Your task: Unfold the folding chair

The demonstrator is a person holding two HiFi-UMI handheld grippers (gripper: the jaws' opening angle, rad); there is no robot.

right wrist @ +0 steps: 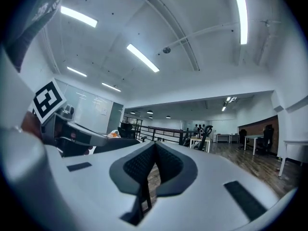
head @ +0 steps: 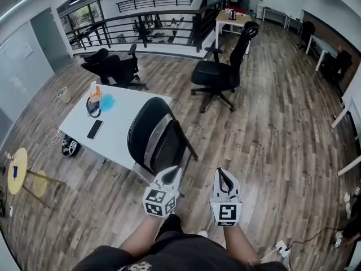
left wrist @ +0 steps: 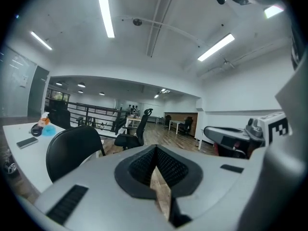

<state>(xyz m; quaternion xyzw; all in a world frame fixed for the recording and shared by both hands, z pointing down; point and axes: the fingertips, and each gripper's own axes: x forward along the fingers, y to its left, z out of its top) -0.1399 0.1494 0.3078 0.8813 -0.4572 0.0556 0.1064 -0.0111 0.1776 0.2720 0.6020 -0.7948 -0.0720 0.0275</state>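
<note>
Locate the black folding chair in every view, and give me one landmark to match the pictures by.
Head view: the folding chair stands at centre, against the white table.
Left gripper view: lower left, its rounded black back showing.
Right gripper view: probably the dark shape low, left of centre; not certain.
Shared landmark: the black office chair, beyond it in all three.
</note>
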